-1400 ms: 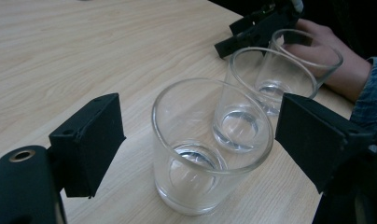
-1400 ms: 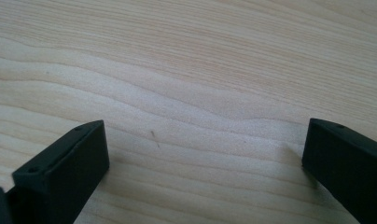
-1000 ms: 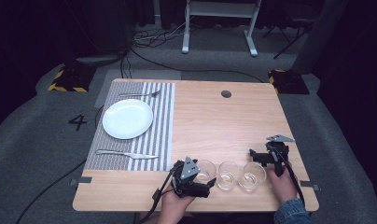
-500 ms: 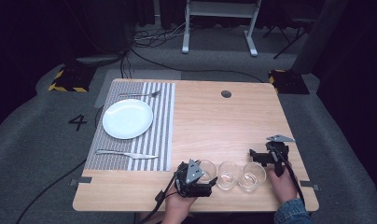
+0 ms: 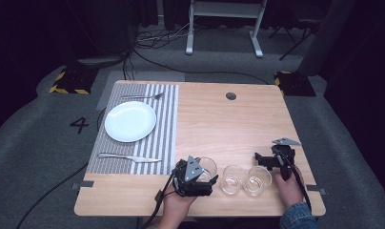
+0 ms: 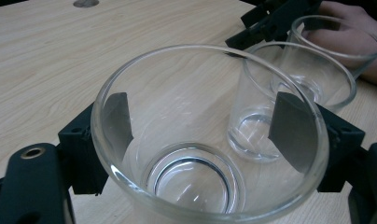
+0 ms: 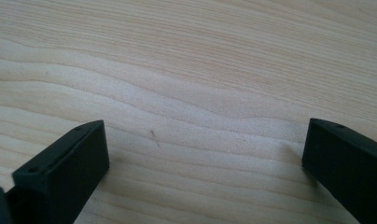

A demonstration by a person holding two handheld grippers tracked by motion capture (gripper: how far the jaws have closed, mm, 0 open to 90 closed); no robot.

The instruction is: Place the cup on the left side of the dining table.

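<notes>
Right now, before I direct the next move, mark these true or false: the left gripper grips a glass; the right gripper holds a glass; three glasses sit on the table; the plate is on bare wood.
1. The left gripper is closed on a glass. True: both pads press its wall.
2. The right gripper holds a glass. False: its jaws stand open over bare table.
3. Three glasses sit near the front edge. True.
4. The plate rests on bare wood. False: it lies on the striped placemat.
</notes>
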